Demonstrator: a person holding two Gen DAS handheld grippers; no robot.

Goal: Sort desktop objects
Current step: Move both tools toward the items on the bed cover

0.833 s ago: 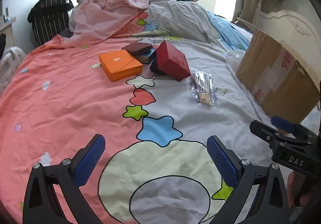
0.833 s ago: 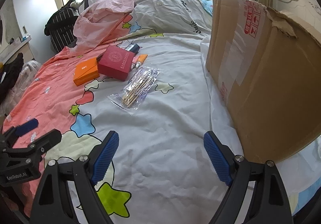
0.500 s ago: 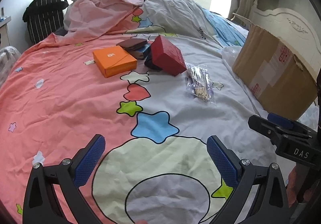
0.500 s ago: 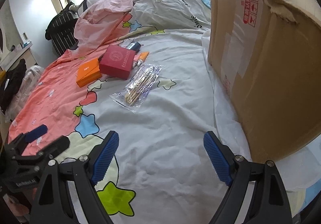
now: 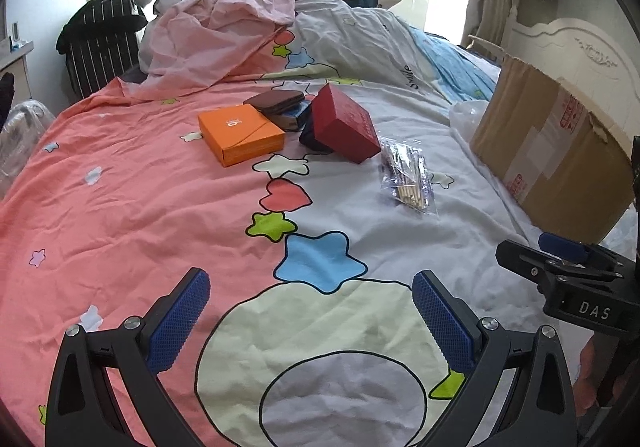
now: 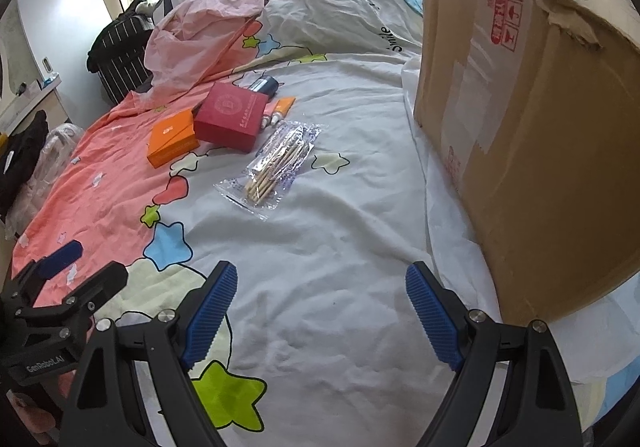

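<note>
On the bed lie an orange box [image 5: 240, 133], a dark red box [image 5: 344, 123] tilted on a dark item, a brown wallet [image 5: 274, 99] on a dark blue thing, and a clear bag of wooden sticks [image 5: 408, 177]. In the right wrist view the orange box [image 6: 172, 137], red box [image 6: 232, 115], stick bag [image 6: 276, 165] and small orange-capped tubes [image 6: 280, 109] show. My left gripper [image 5: 310, 305] is open and empty, well short of the objects. My right gripper [image 6: 320, 307] is open and empty, beside the cardboard box [image 6: 528, 119].
The large cardboard box [image 5: 548, 143] stands at the bed's right side by a white headboard. A crumpled pink sheet [image 5: 216, 35] and grey duvet pile up at the far end. A striped black bag [image 5: 100, 43] sits beyond the bed's left corner.
Both grippers have drawn back and risen slightly, so the objects sit a bit farther off. Both stay open and empty. Nothing on the bed moved.
</note>
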